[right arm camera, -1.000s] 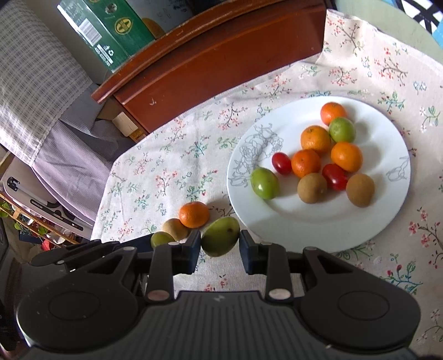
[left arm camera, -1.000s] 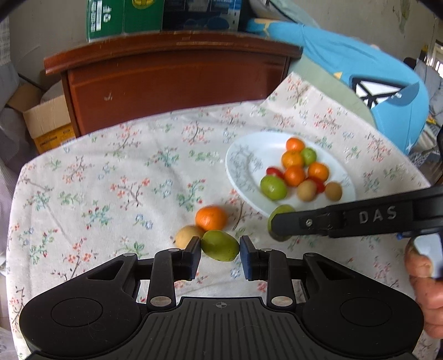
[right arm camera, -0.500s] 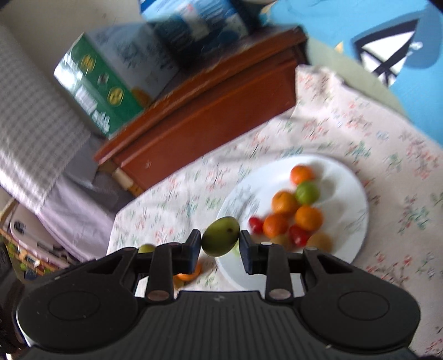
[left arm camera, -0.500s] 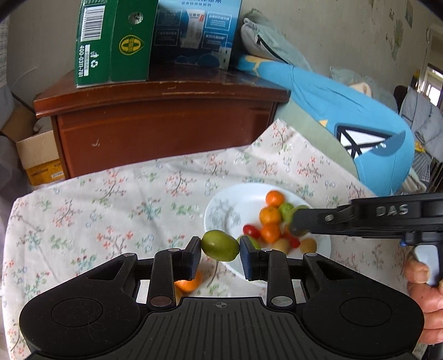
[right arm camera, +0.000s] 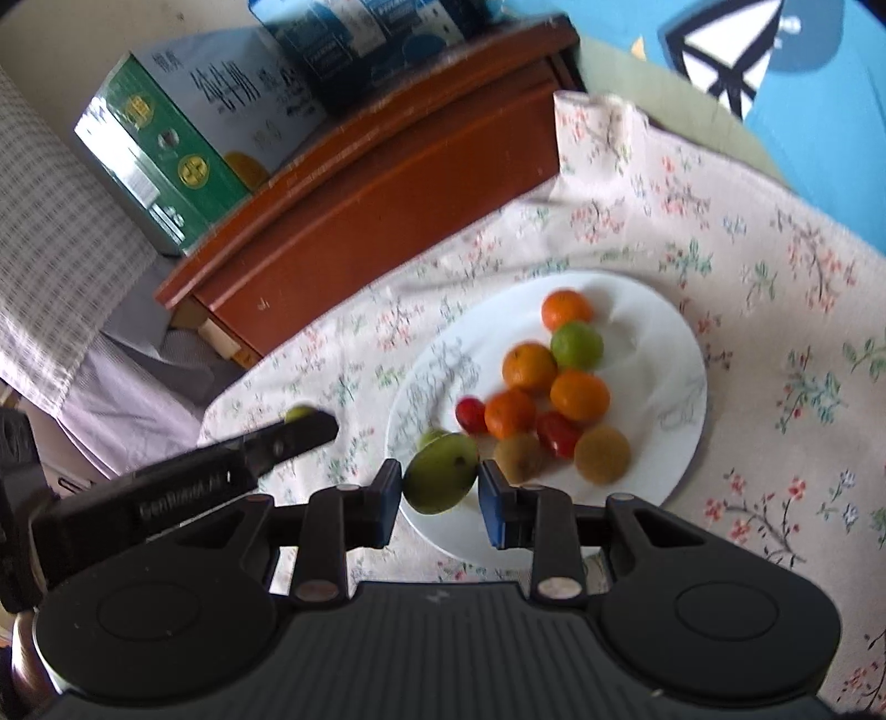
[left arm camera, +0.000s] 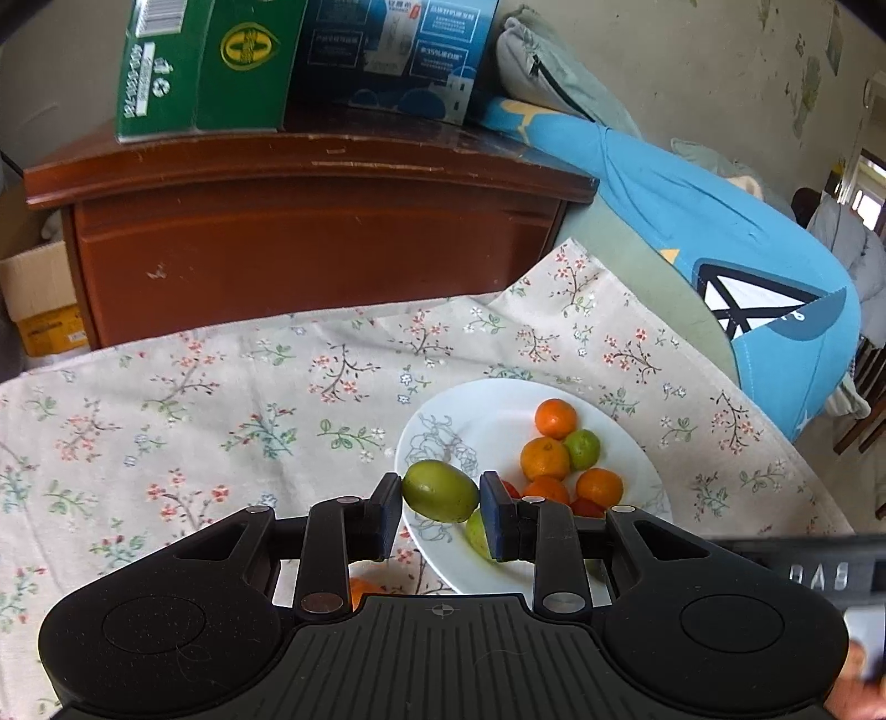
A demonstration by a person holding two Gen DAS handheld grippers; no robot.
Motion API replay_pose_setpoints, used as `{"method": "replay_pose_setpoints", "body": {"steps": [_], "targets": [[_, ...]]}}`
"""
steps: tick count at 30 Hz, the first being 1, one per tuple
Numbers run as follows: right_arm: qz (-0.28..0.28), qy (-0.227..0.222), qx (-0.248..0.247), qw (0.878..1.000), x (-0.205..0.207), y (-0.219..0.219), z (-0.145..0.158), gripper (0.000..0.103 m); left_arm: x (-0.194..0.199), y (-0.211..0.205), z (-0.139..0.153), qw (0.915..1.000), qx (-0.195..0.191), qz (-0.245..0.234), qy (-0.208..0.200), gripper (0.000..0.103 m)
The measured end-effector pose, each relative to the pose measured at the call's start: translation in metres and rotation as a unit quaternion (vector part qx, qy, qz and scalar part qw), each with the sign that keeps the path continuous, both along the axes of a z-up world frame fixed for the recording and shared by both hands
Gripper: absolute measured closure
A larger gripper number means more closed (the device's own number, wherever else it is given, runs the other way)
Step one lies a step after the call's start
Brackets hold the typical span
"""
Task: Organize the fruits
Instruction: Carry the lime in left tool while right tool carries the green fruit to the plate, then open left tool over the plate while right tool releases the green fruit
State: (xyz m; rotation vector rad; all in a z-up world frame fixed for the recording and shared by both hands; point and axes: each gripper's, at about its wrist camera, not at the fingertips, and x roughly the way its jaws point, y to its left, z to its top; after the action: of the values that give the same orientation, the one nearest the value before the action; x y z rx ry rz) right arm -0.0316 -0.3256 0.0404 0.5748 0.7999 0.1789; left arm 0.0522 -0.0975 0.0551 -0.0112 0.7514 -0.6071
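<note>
My left gripper (left arm camera: pixel 440 498) is shut on a green oval fruit (left arm camera: pixel 440 490), held above the near left rim of the white plate (left arm camera: pixel 498 399). My right gripper (right arm camera: pixel 440 487) is shut on a second green fruit (right arm camera: pixel 440 479), over the plate (right arm camera: pixel 675 332) at its near left edge. The plate holds several small oranges (right arm camera: pixel 578 394), a lime (right arm camera: pixel 577 344), red tomatoes (right arm camera: pixel 470 414) and brown kiwis (right arm camera: pixel 602 454). The left gripper (right arm camera: pixel 302 423) also shows in the right wrist view, left of the plate. One orange (left arm camera: pixel 362 590) lies on the floral cloth (left arm camera: pixel 194 421), partly hidden under my left gripper.
A brown wooden cabinet (left arm camera: pixel 310 232) stands behind the table, with a green carton (left arm camera: pixel 205 66) and a dark blue box (left arm camera: pixel 387 50) on top. A blue cushion (left arm camera: pixel 720 232) lies to the right. A cardboard box (left arm camera: pixel 39 299) sits at the far left.
Both grippers have lifted their green fruits off the cloth and carried them right, over the plate's near left rim. The orange and brown fruit left on the cloth have slipped under the left gripper.
</note>
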Motion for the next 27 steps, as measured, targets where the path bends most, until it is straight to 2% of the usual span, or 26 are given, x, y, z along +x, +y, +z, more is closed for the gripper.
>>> {"method": "replay_pose_setpoints", "body": {"steps": [8, 17, 19, 21, 23, 26, 27], "targets": [[0.002, 0.028, 0.011, 1.0, 0.006, 0.002, -0.017, 0.073, 0.017, -0.015, -0.016, 0.9998, -0.008, -0.007, 0.015, 0.075], [-0.014, 0.036, 0.007, 0.999, 0.013, 0.001, -0.027, 0.071, 0.025, -0.025, -0.025, 0.9995, -0.012, -0.011, 0.026, 0.072], [-0.017, 0.029, 0.002, 0.999, 0.013, 0.0, -0.025, 0.07, 0.024, -0.026, -0.022, 0.9996, -0.014, -0.012, 0.02, 0.066], [-0.018, 0.021, -0.004, 1.0, 0.012, 0.0, -0.022, 0.07, 0.022, -0.024, -0.016, 0.9997, -0.017, -0.006, 0.013, 0.049], [-0.017, 0.018, -0.004, 1.0, 0.012, 0.0, -0.021, 0.07, 0.02, -0.021, -0.008, 0.9998, -0.022, 0.002, 0.003, 0.043], [-0.018, 0.014, -0.002, 1.0, 0.011, 0.0, -0.021, 0.07, 0.019, -0.017, 0.002, 0.9998, -0.018, 0.005, -0.005, 0.04], [-0.017, 0.012, -0.003, 1.0, 0.011, 0.0, -0.02, 0.07, 0.018, -0.015, 0.005, 0.9998, -0.013, 0.009, -0.007, 0.035]]}}
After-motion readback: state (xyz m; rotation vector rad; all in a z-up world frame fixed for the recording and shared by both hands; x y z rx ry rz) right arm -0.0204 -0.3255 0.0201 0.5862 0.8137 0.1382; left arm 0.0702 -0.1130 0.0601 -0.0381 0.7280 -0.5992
